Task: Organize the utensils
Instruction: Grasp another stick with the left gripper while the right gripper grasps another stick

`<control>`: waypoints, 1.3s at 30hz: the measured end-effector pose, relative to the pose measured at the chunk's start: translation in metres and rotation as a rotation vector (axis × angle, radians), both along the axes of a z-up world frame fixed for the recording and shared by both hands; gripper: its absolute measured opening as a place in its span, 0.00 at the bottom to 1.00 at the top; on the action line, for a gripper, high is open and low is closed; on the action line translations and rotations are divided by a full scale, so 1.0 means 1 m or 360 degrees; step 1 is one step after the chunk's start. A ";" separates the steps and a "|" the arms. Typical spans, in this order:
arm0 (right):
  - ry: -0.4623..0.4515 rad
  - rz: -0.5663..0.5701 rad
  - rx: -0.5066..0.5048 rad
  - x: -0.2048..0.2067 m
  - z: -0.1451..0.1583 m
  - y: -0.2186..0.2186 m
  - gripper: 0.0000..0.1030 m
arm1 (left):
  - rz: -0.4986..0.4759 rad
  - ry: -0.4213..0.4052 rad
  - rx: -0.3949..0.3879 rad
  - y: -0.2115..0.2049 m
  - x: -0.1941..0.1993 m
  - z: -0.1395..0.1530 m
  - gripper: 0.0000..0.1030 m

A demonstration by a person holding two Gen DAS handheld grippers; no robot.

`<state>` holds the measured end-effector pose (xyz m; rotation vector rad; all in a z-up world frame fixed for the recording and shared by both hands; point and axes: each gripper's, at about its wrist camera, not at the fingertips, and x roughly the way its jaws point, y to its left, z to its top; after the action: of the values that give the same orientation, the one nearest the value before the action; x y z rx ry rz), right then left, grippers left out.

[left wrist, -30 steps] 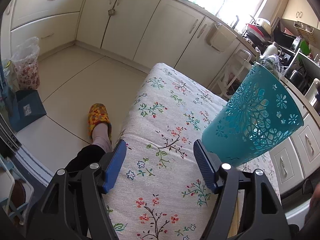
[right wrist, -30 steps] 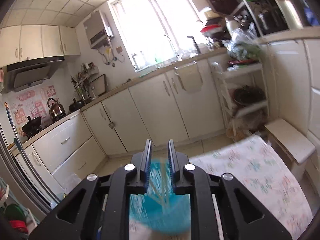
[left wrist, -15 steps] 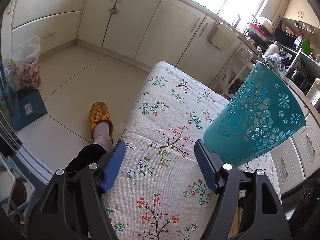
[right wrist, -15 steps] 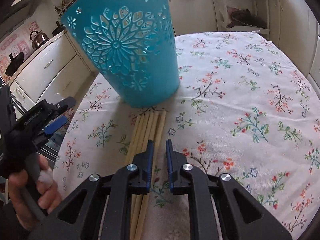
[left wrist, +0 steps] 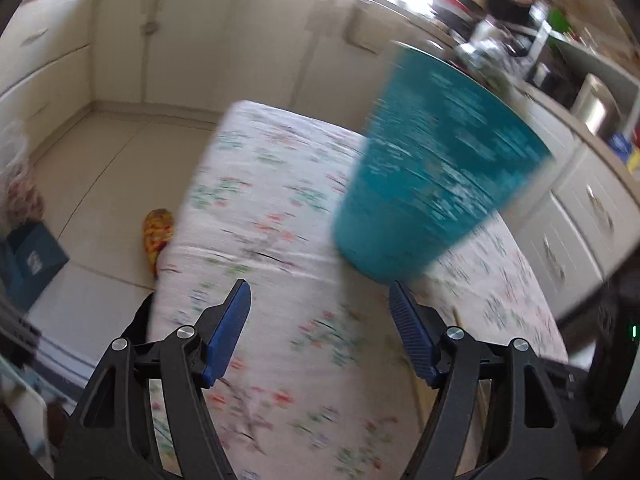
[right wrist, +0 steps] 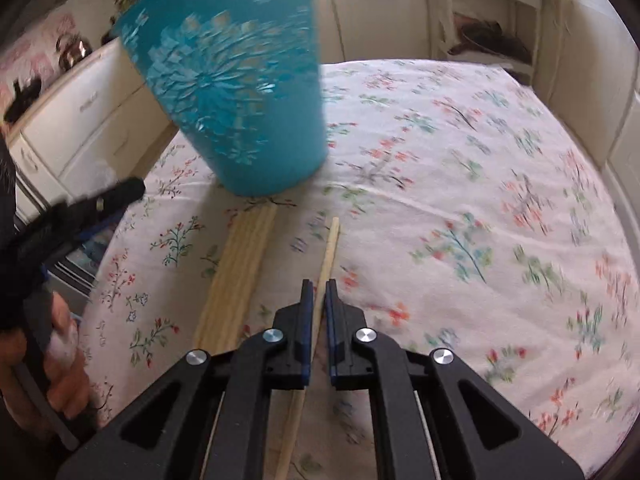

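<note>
A teal openwork basket (right wrist: 236, 92) stands upright on the floral tablecloth (right wrist: 480, 200). Just in front of it lies a bundle of several pale wooden chopsticks (right wrist: 240, 276). One single chopstick (right wrist: 329, 248) lies apart to the right of the bundle, and my right gripper (right wrist: 316, 288) is shut on it, pads pressing its shaft. In the left wrist view the basket (left wrist: 436, 176) is blurred, just beyond the right finger. My left gripper (left wrist: 320, 292) stands open over the cloth with nothing between its fingers. It also shows at the left of the right wrist view, held by a hand (right wrist: 60, 380).
The table's near-left edge drops to a tiled floor where a foot in a patterned slipper (left wrist: 158, 232) stands. A blue box (left wrist: 28, 264) sits on the floor at left. White cabinets ring the room, and an open shelf rack (right wrist: 488, 20) stands behind the table.
My right gripper swung down from facing the window to the chopsticks and shut on one, now apart from the bundle. The left gripper shifted so the basket sits nearer the view's middle.
</note>
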<state>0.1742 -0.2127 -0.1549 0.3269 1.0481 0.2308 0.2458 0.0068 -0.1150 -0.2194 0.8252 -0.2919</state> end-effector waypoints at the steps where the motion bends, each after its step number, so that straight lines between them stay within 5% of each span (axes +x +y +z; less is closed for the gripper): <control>1: 0.0006 -0.0025 0.0058 -0.002 -0.002 -0.005 0.06 | -0.0041 0.0004 0.0027 -0.009 -0.003 0.001 0.66; 15: 0.0043 -0.0050 0.0191 -0.001 -0.003 -0.014 0.06 | -0.0128 0.0149 0.0406 -0.066 -0.010 -0.023 0.66; 35: 0.0045 -0.0056 0.0204 -0.001 -0.004 -0.017 0.07 | -0.0126 0.0137 0.0517 -0.069 -0.004 -0.023 0.60; 39: 0.0034 -0.0053 0.0187 0.000 -0.004 -0.014 0.07 | -0.0141 0.0126 0.0543 -0.075 -0.002 -0.023 0.50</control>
<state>0.1745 -0.2271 -0.1589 0.4535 1.0515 0.2600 0.2439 -0.0685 -0.1384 0.1255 0.9502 -0.2218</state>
